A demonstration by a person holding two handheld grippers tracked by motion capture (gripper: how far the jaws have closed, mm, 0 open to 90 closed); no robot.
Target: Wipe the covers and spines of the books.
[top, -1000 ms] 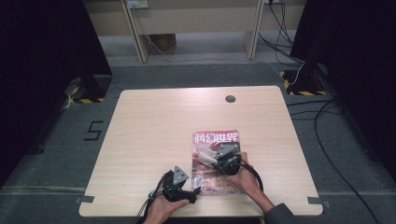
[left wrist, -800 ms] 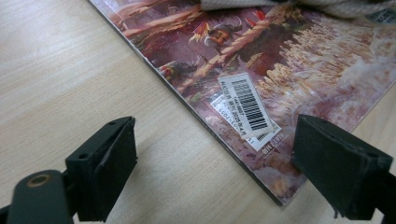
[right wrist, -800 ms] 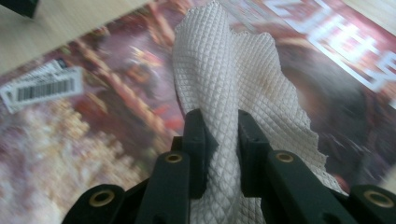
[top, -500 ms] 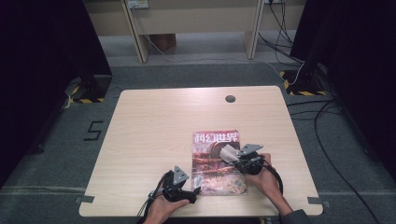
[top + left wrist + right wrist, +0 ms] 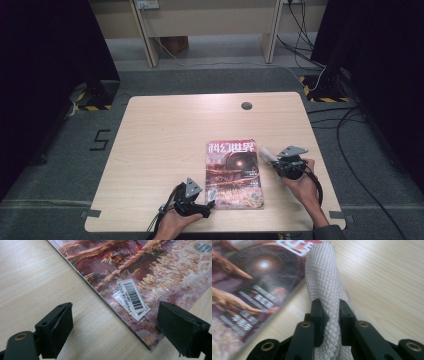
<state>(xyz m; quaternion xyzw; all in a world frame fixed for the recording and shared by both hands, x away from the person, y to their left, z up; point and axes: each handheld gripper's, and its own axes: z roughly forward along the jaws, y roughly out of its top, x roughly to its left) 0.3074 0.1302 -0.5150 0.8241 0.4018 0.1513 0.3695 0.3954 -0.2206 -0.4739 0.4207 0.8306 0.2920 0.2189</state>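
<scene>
The right hand-held gripper is clamped on one pale grey roll of quilted, diamond-textured material, near the tabletop's right edge, just off the magazine's right side. The left hand-held gripper stands wide with nothing between its jaws, straddling the magazine's near left corner by the tabletop's front edge. There is one glossy magazine, flat and rectangular, with a barcode sticker. The tabletop is light wood grain, with one round dark hole near its far edge.
</scene>
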